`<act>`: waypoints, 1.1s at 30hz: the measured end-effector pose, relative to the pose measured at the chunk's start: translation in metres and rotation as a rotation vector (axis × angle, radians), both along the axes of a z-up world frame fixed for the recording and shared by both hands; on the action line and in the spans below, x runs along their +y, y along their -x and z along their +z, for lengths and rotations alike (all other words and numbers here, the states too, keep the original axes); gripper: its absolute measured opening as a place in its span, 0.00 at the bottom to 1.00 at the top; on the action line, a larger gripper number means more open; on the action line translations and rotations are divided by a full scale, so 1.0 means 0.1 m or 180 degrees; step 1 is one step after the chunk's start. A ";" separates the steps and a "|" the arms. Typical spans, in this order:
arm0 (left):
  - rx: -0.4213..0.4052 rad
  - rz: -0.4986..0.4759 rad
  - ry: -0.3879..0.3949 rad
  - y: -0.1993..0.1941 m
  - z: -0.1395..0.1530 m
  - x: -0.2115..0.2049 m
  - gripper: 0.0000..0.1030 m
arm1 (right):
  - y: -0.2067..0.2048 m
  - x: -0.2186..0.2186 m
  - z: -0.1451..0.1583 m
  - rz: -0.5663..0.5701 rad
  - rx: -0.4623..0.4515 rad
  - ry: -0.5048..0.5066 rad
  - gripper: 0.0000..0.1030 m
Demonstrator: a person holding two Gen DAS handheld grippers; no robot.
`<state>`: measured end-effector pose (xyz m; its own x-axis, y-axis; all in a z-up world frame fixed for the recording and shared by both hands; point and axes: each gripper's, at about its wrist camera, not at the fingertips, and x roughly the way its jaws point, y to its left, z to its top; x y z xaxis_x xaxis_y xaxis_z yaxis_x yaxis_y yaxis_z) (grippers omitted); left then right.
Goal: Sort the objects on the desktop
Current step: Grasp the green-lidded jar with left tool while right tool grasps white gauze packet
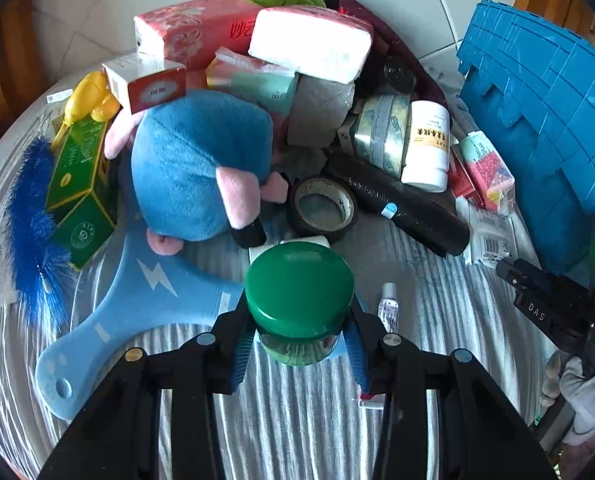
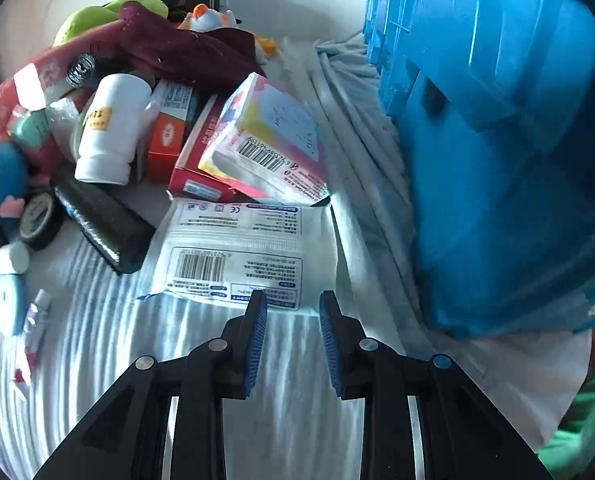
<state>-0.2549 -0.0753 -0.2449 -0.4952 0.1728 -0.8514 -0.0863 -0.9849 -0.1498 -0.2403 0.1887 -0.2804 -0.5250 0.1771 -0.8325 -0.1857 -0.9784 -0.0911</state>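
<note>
My left gripper (image 1: pixel 299 322) is shut on a small glass jar with a green lid (image 1: pixel 299 280), held just above the striped cloth. Both blue pads press the jar's sides below the lid. In the right wrist view, my right gripper (image 2: pixel 293 300) has its jaws a narrow gap apart with nothing between the pads. Its tips hover at the near edge of a flat white barcode packet (image 2: pixel 241 252). A pile of objects lies beyond: a blue plush toy (image 1: pixel 197 160), a tape roll (image 1: pixel 323 208), a white bottle (image 1: pixel 427 144), a black roll (image 1: pixel 397 200) and a pink tissue pack (image 2: pixel 269 140).
A big blue plastic crate (image 2: pixel 497 140) stands at the right, close to the right gripper. A light blue flat plastic piece (image 1: pixel 137 300) and a small tube (image 1: pixel 389 308) lie on the cloth by the jar. A blue feathery brush (image 1: pixel 33 216) and a green box (image 1: pixel 81 184) lie at the left.
</note>
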 end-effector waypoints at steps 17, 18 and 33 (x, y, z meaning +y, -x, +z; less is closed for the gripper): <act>-0.0003 0.0137 -0.0016 -0.07 0.00 0.25 0.39 | 0.20 -0.48 0.10 0.1455 -0.0146 -0.0549 0.83; -0.0004 0.0147 -0.0009 -0.06 -0.01 0.29 0.39 | 0.23 -0.46 0.07 0.1515 -0.0180 -0.0588 0.83; 0.0124 0.0271 0.0123 -0.05 0.12 0.56 0.39 | 0.14 -0.36 0.10 0.1636 -0.0392 0.0110 0.56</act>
